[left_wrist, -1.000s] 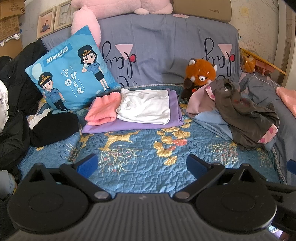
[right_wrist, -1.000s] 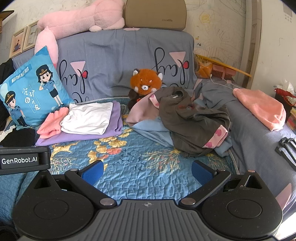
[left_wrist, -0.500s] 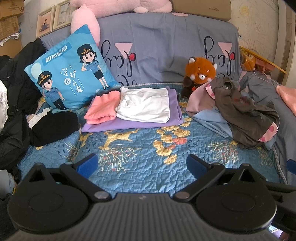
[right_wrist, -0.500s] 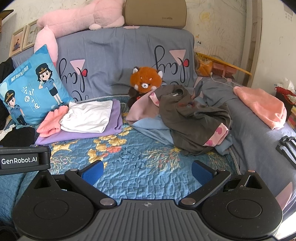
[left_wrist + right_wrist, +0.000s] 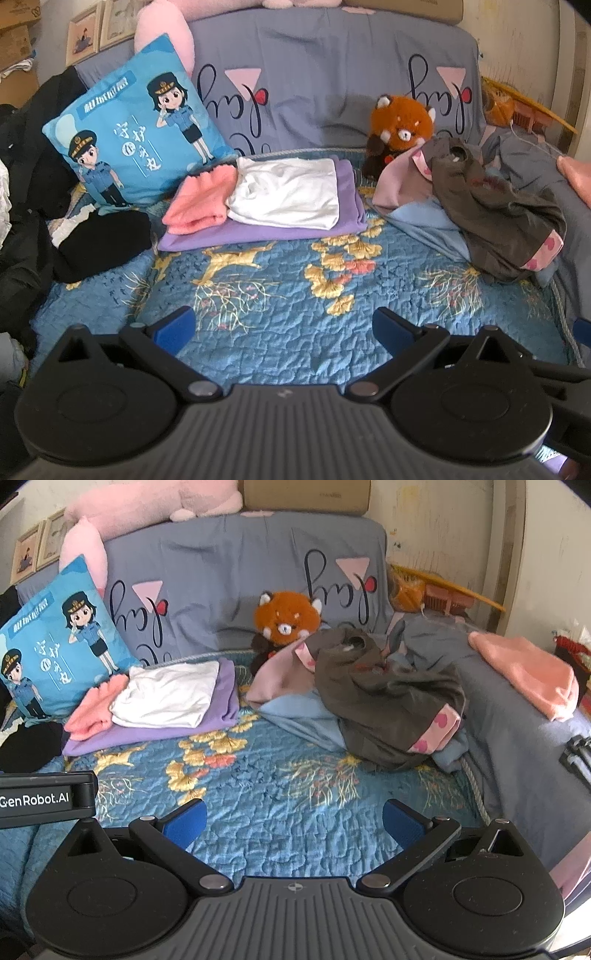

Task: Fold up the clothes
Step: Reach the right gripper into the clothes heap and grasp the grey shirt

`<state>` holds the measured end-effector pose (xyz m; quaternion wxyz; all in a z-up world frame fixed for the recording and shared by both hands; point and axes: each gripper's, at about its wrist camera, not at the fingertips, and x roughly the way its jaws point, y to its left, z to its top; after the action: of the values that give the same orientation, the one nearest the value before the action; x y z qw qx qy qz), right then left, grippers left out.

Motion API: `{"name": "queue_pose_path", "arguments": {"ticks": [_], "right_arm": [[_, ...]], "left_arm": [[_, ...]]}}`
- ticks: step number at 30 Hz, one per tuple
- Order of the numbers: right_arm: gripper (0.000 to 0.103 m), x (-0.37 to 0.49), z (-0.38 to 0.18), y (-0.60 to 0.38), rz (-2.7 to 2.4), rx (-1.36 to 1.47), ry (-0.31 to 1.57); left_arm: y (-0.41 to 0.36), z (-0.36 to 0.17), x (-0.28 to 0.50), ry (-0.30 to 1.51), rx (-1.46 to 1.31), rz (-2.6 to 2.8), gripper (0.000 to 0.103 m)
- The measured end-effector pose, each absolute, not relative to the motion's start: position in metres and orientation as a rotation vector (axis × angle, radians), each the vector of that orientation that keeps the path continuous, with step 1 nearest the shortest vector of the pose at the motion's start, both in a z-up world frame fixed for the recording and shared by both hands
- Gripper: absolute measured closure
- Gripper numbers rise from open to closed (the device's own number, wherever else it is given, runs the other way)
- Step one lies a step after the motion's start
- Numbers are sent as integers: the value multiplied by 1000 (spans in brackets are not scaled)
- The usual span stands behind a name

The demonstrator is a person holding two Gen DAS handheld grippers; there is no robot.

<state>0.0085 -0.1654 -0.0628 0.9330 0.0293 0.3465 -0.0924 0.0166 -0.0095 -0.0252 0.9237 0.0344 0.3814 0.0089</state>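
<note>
Both views are creeping closer; the clothes pile [image 5: 388,705] is lying ahead-right, nearer the right gripper [image 5: 293,821], fingers apart on both, left gripper [image 5: 282,330] too.

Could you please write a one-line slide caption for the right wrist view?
Open right gripper above a blue quilted bedspread, facing a rumpled pile of unfolded clothes beside folded white, pink and purple garments.
</note>
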Motion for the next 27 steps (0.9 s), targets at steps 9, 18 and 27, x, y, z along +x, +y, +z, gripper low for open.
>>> {"name": "queue_pose_path", "arguments": {"ticks": [9, 18, 27], "right_arm": [[1, 31, -101, -215, -298, 111, 745], [1, 50, -127, -298, -432, 82, 588], [14, 96, -136, -358, -481, -27, 404]], "left_arm": [[-37, -64, 44, 793, 86, -8, 0], [-101, -100, 86, 741, 131, -207, 0], [-172, -114, 104, 715, 251, -342, 0]]}}
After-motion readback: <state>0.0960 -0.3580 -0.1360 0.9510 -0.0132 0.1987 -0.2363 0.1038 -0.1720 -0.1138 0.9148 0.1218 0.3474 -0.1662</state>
